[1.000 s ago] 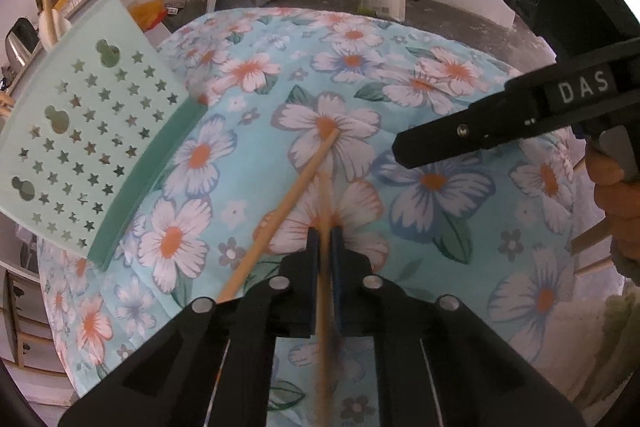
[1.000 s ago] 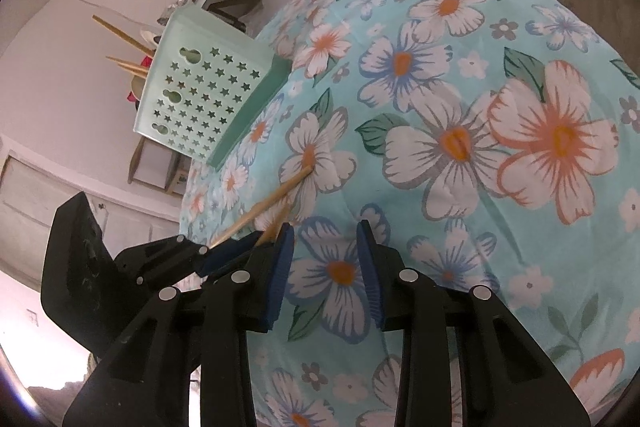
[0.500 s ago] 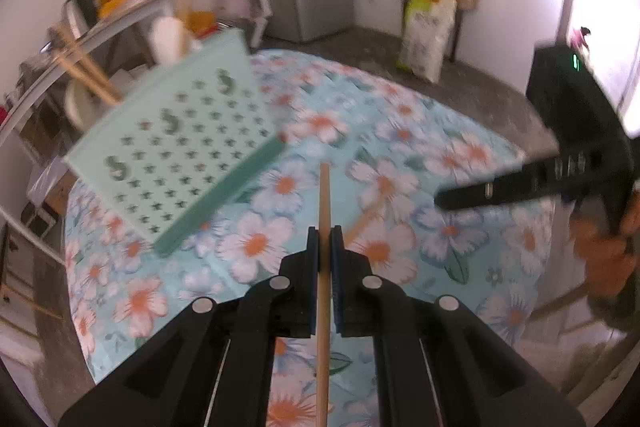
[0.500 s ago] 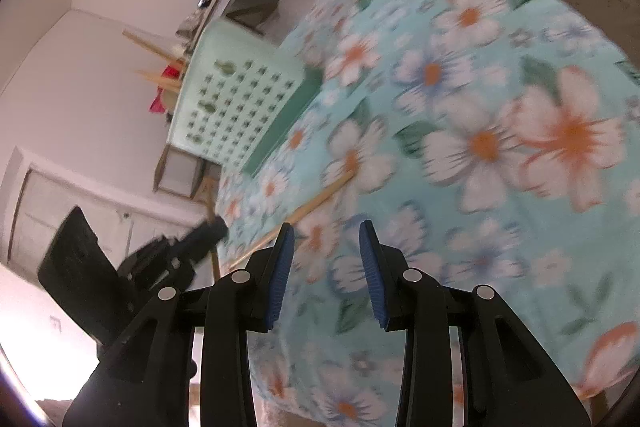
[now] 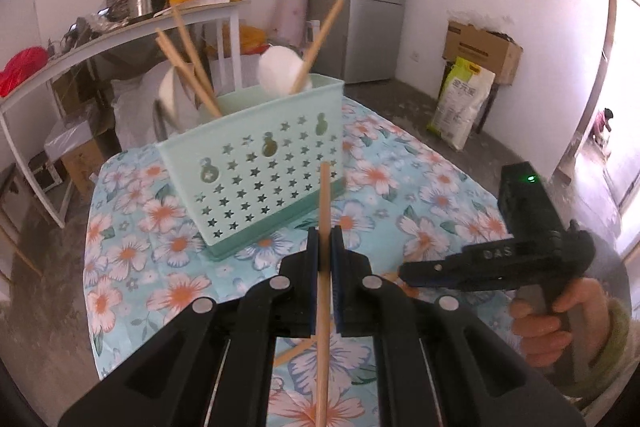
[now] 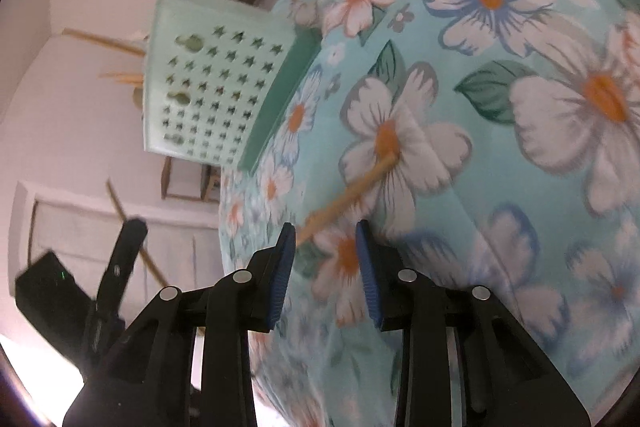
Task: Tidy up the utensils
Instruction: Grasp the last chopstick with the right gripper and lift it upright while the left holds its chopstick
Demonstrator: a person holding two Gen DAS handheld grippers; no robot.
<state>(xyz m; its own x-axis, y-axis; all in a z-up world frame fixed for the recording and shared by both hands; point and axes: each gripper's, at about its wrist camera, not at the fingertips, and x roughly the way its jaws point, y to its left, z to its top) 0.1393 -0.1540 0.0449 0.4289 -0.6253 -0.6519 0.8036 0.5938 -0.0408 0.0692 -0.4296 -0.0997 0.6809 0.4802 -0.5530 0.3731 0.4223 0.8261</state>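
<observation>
Left claw (image 5: 325,247) clamped tight on one wooden chopstick (image 5: 323,267); the stick runs straight up between the pads, tip overlapping the front wall of the mint caddy (image 5: 256,175). Caddy is the reference: star and gourd cutouts, standing on the floral bench (image 5: 420,187), already holding several chopsticks (image 5: 188,67) and a white spoon (image 5: 280,70).

Right claw (image 6: 325,247) low over the bench, in front of the caddy and to its right as the left wrist view has it. Jaws are closing, pads not pressing anything. Second chopstick (image 6: 348,191) lies flat on the cloth, near end just beside the left pad, far end pointing away from the caddy. Nothing gripped there.

My right hand (image 5: 556,319) is on the handle. Readable text: "DAS" on the right claw's body, faint. Bag (image 5: 460,107) on the floor, beyond the caddy to its right, has print, too small to read.
</observation>
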